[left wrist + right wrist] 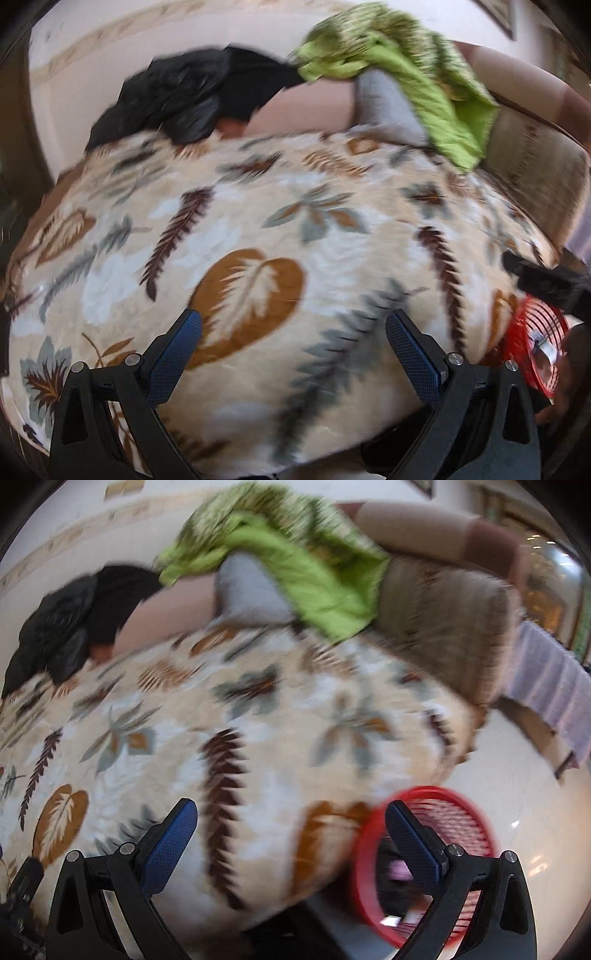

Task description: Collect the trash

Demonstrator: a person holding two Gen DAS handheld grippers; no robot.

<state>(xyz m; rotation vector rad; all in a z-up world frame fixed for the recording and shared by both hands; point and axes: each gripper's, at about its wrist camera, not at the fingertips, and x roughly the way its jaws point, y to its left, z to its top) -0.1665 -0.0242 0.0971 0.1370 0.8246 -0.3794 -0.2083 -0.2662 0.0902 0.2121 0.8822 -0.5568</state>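
Nearest my lenses are my own blue-padded fingers: the left gripper (293, 354) and the right gripper (291, 834) both stand spread wide with nothing between the pads. Under them lies the leaf-print blanket (258, 221), covering a sofa or bed. The red mesh basket (454, 834) sits at the blanket's lower right edge, just past my right gripper's right finger; in the left view it shows only at the far right (543, 343). So the right hand is clearly nearer to it. Something pale and some dark scraps lie inside (399, 871), too blurred to name. Farther back, a crumpled black bag (177, 96) rests on the blanket's far left, its long axis running roughly left to right, and a green cloth (406, 70) drapes over a grey cushion. I can read no labels or writing anywhere.
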